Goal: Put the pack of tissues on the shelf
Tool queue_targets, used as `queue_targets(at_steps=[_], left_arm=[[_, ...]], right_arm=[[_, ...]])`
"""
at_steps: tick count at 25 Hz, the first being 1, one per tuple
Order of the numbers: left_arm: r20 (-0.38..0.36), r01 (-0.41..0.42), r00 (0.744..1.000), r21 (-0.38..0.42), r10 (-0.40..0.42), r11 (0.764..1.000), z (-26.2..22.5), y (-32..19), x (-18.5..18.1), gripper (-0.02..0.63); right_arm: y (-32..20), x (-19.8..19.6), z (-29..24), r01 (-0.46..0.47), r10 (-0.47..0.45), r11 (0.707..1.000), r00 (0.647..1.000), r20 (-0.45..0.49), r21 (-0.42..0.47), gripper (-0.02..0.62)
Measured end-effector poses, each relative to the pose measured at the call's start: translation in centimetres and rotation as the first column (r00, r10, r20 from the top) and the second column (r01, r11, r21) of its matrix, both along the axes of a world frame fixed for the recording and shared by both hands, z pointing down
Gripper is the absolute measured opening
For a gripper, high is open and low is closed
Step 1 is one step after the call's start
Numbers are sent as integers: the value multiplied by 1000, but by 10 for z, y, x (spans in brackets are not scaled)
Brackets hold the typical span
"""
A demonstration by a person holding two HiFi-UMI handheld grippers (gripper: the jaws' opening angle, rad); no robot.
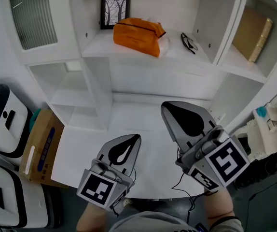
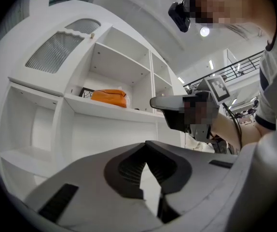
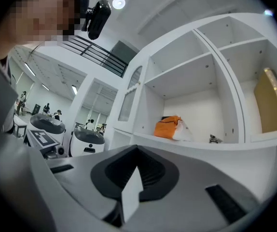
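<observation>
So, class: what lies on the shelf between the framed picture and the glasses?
The orange pack of tissues lies between the framed picture and the glasses; the head view shows it.

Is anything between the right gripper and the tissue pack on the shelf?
Nothing visible. Open space lies between the right gripper and the tissue pack on the shelf; the glasses lie to the pack's right, the frame behind it.

Glossy orange plastic wraps the pack of tissues [image 1: 136, 35]; the shelf [image 1: 102, 46] is smooth matt white.
</observation>
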State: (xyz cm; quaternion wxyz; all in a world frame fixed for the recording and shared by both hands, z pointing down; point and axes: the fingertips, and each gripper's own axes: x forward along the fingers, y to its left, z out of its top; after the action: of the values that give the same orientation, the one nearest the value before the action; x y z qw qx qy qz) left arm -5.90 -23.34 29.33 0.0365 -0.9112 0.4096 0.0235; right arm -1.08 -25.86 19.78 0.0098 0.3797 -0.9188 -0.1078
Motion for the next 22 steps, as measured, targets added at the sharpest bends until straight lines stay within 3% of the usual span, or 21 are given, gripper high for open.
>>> queue_targets(at_steps=[5, 12, 15, 20, 22], left_arm=[[22, -29, 999, -82, 31, 996, 8, 9, 11, 26], [26, -52, 998, -27, 52, 998, 1, 15, 18, 26], [30, -59, 998, -56, 61, 997, 2, 20, 22, 26], [18, -63, 998, 7, 62, 998, -5, 23, 24, 26], [19, -63, 998, -9, 63, 998, -3, 25, 24, 26]], right_arm=[[12, 6, 19, -3, 4, 999, 1000, 15, -36, 8], [27, 10, 35, -3, 5, 999, 1000, 27, -50, 8], [34, 10, 43, 0, 2, 998, 999, 34, -62, 8], [44, 9, 59, 12, -8, 996, 999, 47, -92, 6], [48, 6, 65, 18, -13, 995, 999, 43, -100, 7]])
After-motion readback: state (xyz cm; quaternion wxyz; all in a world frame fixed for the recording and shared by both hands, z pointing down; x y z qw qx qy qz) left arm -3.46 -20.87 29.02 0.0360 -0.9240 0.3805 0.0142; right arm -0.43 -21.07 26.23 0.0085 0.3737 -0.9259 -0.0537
